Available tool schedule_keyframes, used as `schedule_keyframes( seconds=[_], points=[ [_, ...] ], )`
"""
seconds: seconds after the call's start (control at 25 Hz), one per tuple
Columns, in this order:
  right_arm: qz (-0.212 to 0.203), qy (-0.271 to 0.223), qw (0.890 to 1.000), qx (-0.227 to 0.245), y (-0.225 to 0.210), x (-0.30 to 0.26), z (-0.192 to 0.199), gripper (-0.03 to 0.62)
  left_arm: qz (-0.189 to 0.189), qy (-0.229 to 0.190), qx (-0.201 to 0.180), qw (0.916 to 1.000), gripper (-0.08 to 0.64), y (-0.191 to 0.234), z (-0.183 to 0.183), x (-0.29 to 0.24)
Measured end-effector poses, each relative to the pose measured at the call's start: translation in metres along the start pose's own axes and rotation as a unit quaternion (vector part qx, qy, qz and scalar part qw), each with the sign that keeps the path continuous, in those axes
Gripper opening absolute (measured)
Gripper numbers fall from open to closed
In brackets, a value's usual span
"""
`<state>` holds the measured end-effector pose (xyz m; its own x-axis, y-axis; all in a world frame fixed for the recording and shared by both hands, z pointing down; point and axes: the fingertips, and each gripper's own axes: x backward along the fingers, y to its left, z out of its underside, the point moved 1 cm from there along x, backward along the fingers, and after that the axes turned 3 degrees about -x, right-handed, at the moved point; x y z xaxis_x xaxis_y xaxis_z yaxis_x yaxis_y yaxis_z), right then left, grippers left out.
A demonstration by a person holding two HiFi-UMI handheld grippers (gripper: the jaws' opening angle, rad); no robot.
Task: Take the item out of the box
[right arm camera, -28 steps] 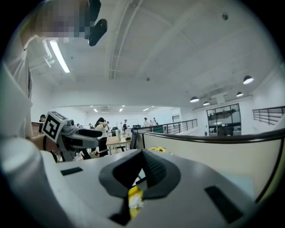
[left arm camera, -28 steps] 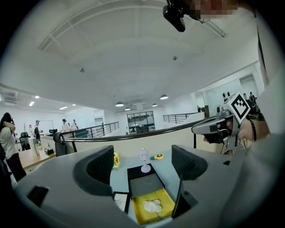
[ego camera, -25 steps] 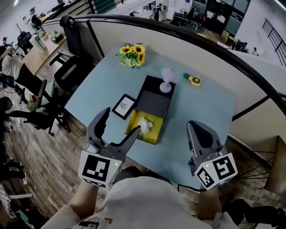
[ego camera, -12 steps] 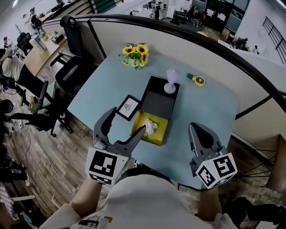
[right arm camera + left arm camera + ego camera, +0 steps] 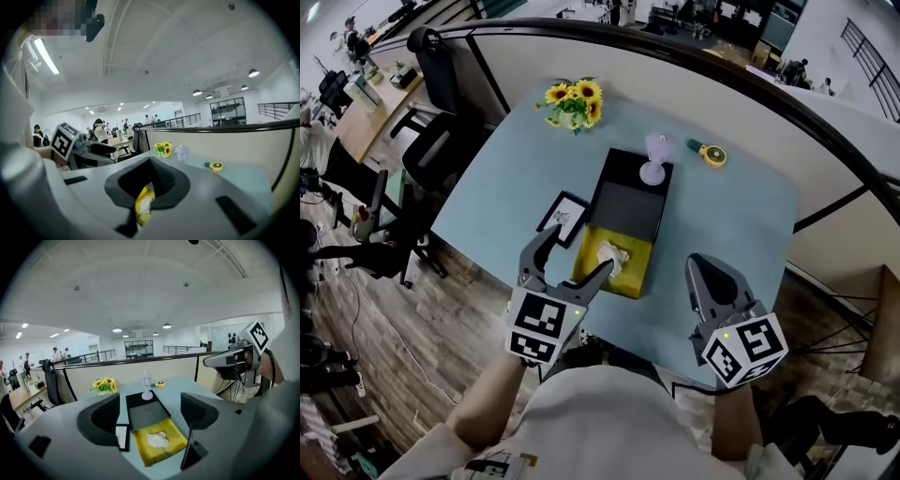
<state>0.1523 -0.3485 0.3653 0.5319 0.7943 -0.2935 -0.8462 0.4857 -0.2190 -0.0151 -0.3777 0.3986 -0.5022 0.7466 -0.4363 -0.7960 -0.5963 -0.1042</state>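
Fingers (image 5: 105, 416) on the left gripper (image 5: 575, 251) gape wide, aimed at the white item (image 5: 612, 255) in the box (image 5: 623, 284); the right gripper (image 5: 703, 272) idles pinched together, empty.

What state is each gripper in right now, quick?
Left gripper: open, holding nothing.
Right gripper: closed, holding nothing.

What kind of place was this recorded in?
Most likely an open-plan office: the blue table stands against a low partition, black swivel chairs stand beside it, and another desk lies beyond them.
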Motion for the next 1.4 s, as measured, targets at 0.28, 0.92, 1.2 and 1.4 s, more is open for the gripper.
schedule_keyframes(
  seconds=[0.28,0.92,1.2,1.4],
  points=[
    [0.014,0.047,0.999,-0.019,-0.007,-0.021,0.040,0.005,0.009,0.060,0.033,0.9976,0.393,0.006,0.071,-0.052],
    [0.016,0.129,0.991,-0.034,-0.003,-0.072,0.114,0.005,0.103,0.234,0.068,0.9644,0.393,-0.031,0.218,-0.153],
    [0.004,0.127,0.988,-0.085,-0.006,-0.080,0.123,0.005,0.122,0.267,0.122,0.9482,0.393,-0.046,0.245,-0.179],
    [0.010,0.130,0.988,-0.083,-0.011,-0.079,0.125,0.005,0.098,0.305,0.086,0.9436,0.365,-0.044,0.262,-0.191]
  ],
)
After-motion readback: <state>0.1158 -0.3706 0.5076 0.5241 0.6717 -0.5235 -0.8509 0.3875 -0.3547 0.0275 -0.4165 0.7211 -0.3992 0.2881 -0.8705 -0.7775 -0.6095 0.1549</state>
